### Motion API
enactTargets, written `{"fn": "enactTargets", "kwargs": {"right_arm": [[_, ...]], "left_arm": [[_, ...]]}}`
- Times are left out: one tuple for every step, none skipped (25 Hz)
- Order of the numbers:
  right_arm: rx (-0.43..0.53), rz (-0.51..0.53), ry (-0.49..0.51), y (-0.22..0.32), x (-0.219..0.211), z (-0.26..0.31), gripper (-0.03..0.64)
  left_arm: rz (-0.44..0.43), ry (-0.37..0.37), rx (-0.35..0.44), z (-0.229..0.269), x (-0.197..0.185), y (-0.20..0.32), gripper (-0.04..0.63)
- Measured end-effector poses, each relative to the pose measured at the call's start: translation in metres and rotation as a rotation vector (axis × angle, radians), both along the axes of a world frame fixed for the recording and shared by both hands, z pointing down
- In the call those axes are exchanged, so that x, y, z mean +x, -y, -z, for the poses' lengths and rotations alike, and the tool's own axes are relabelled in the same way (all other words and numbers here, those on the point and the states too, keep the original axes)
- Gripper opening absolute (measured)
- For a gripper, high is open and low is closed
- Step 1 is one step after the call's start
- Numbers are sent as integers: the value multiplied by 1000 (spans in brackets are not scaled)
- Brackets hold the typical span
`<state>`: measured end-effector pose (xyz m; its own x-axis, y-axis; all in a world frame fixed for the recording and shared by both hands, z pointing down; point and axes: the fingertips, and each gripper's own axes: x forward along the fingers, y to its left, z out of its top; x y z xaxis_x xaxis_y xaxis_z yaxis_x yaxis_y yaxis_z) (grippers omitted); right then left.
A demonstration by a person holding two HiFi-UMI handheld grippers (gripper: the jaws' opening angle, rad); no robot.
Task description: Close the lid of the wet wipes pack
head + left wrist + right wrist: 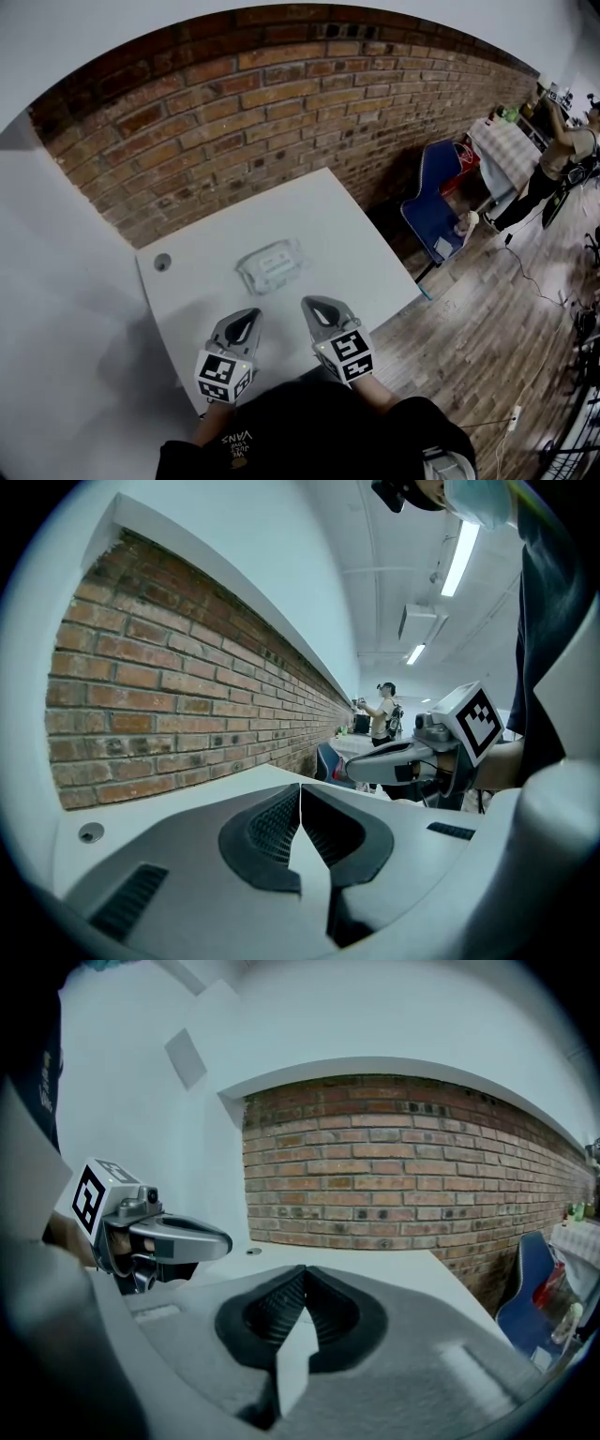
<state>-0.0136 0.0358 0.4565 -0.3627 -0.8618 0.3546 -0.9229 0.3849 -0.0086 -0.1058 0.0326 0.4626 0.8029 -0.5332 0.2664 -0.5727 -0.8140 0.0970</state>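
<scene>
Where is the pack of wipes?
In the head view the pack lies on the white table, just ahead of the left gripper and right gripper.

Both hand-held grippers (251, 315) (310, 303) — jaws together

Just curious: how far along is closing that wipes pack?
Nothing looks done yet. The wet wipes pack lies alone on the table; its lid's state is too small to tell. The left gripper and right gripper hover short of it, jaws together, empty. Reaching and pressing the lid remain.

Open table (361, 239) all around wet wipes pack (272, 265), brick wall (244, 112) behind, round disc (162, 262) near left corner
</scene>
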Motion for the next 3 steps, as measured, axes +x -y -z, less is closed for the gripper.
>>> {"fn": "enactTargets", "kwargs": {"right_arm": [[0, 0, 0, 0, 0, 0, -3], [0, 1, 0, 0, 0, 0, -3], [1, 1, 0, 1, 0, 1, -3]], "left_arm": [[1, -1, -1, 0, 0, 0, 2], [2, -1, -1, 1, -1, 0, 2], [4, -2, -1, 1, -1, 1, 2]]}}
